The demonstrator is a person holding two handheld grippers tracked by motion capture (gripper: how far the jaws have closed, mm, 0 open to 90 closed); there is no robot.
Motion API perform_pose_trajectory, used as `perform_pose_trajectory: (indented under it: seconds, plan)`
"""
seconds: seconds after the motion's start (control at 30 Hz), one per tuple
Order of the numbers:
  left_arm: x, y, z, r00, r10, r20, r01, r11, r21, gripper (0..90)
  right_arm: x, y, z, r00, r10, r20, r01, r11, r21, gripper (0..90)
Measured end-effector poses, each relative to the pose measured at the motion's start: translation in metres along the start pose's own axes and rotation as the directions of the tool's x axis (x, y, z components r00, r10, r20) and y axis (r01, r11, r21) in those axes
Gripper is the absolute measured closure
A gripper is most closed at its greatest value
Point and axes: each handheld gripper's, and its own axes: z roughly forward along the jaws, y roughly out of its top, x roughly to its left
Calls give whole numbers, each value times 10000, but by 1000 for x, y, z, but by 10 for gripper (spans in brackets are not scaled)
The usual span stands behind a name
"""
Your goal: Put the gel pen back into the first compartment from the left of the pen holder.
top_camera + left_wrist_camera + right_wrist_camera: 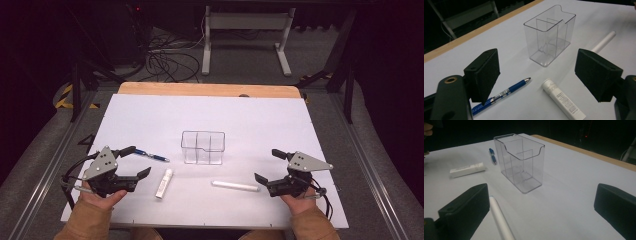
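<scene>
Clear divided holder (520,162) upright, white stick (500,220) beside spread tongs (544,210), perhaps touching

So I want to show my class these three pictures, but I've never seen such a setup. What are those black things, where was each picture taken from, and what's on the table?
No robot here: a person holds a hand-operated grasping tool in each hand, the left tool and the right tool. Both are open and hold nothing.

The high view looks down from above the person's side of the table. The other two views come from cameras riding on each tool, looking along its two black jaws.

On the white surface stand a clear, empty divided container, and lying flat around it a blue pen, a white labelled tube and a plain white stick.
</scene>
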Motion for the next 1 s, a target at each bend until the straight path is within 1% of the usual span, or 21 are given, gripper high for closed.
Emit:
perform_pose_trajectory:
  seconds: [0.03,0.13,0.2,0.27,0.33,0.4,0.6,0.63,0.77,0.8,0.83,0.9,1.0]
  plan:
    - [1,1,0,10000,14,-28,-14,10000,-7,192,0,-2,0,10000,21,39,-21,10000,-27,7]
    - [7,3,0,10000,-8,75,9,10000,-54,176,-1,-8,-1,9998,141,125,-140,9999,-68,7]
    - [11,4,0,9999,-34,128,34,10000,-28,176,-1,-12,-1,9997,148,195,-147,9999,-64,7]
    - [14,5,0,9999,-70,85,70,10000,-5,185,-2,-15,0,9997,148,211,-148,9999,-14,8]
    - [16,4,1,9997,-156,166,156,9999,47,192,-3,-16,1,9996,193,211,-194,9998,15,8]
    - [17,4,3,9998,-67,207,63,9998,168,205,-3,-17,1,9996,182,218,-182,9998,29,8]
    - [22,6,6,9983,415,408,-432,9982,422,271,-3,-22,4,9995,255,165,-256,9997,32,13]
    - [23,6,6,9976,528,456,-550,9973,477,278,-3,-23,4,9995,266,149,-266,9996,33,13]
    - [28,8,9,9959,706,565,-743,9951,656,286,-5,-26,6,9991,410,104,-410,9991,71,15]
    - [29,9,11,9948,805,621,-849,9938,722,288,-5,-27,7,9990,442,96,-443,9990,104,15]
    - [30,9,13,9949,782,644,-832,9934,795,288,-5,-28,7,9990,453,49,-454,9988,163,15]
    - [34,11,16,9930,948,709,-1013,9903,952,288,-4,-29,8,9992,388,117,-392,9989,272,15]
    - [40,13,22,9922,890,874,-992,9879,1193,288,-4,-30,9,9990,394,207,-400,9988,292,15]
